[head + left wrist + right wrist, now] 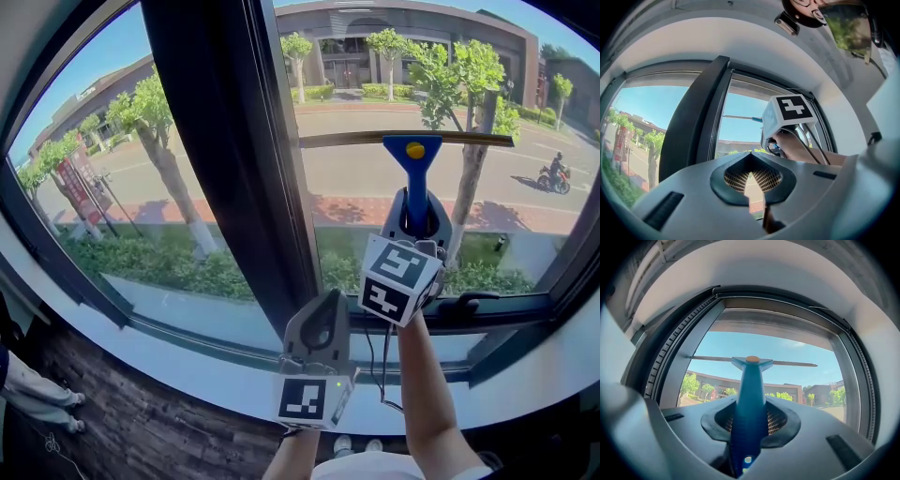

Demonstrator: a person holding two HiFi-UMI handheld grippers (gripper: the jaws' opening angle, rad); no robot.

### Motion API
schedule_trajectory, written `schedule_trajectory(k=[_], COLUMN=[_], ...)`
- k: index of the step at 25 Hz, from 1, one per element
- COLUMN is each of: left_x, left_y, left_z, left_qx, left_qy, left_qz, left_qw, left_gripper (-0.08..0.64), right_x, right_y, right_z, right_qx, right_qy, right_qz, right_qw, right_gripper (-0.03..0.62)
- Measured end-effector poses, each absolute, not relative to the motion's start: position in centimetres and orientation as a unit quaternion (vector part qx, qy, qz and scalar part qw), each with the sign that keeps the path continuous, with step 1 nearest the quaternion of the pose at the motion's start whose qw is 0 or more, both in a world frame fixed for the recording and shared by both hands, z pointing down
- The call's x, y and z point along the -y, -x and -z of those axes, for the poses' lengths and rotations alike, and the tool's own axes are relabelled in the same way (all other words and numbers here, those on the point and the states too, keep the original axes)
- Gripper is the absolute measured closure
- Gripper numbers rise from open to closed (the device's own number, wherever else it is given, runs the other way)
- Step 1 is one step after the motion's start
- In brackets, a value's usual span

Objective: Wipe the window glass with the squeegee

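Your right tool [415,223] is clamped on the squeegee [413,157] mid-handle, blade high on the right window glass [525,202]. Left tool [320,325] closed, empty, held low. The squeegee is likely light: rigid handle, soft blade edge. Grip stays mid-handle.

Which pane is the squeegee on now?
The right pane, past the dark mullion: the squeegee in the right gripper spans it. The left pane has none.

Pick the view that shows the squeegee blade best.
Head view: the squeegee blade shows end to end on the right pane, with the blue handle running down into the right tool. Right gripper view shows it whole but small, handle across its middle. Left gripper view catches only a sliver.
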State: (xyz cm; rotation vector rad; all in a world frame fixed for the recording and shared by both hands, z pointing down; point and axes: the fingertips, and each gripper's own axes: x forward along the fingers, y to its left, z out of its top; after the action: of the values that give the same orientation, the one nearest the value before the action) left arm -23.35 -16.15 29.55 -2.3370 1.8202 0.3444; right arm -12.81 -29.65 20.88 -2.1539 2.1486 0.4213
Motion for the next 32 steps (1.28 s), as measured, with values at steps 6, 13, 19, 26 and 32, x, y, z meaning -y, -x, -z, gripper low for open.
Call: schedule_trajectory(k=[6,13,19,26,32], left_x=[16.2,16.5,17.2,16.9,17.2], left_y=[23.7,24.2,24.7,24.5,24.4], left_z=[-30.7,-31.8,-33.7,-35.1,-37.4], left_qx=[-0.614,-0.612,-0.611,-0.618,-0.615], left_qy=[0.779,0.782,0.786,0.783,0.788], left_qz=[-0.103,-0.086,-0.071,-0.051,-0.027], left_qw=[0.073,0.075,0.064,0.042,0.028], left_gripper=[0.566,0.566,0.566,0.566,0.565], right_x=[29.3,28.9,29.1,28.2,28.0], right_y=[12.9,12.8,13.2,12.5,12.5], right_z=[-23.1,-25.4,-28.4,-31.0,-33.5], right_qx=[-0.701,-0.704,-0.707,-0.708,-0.709], right_qy=[0.702,0.702,0.701,0.700,0.700], right_qz=[-0.123,-0.105,-0.093,-0.077,-0.065], right_qw=[0.024,0.004,-0.020,-0.041,-0.056], right_gripper=[0.479,0.479,0.479,0.479,0.479])
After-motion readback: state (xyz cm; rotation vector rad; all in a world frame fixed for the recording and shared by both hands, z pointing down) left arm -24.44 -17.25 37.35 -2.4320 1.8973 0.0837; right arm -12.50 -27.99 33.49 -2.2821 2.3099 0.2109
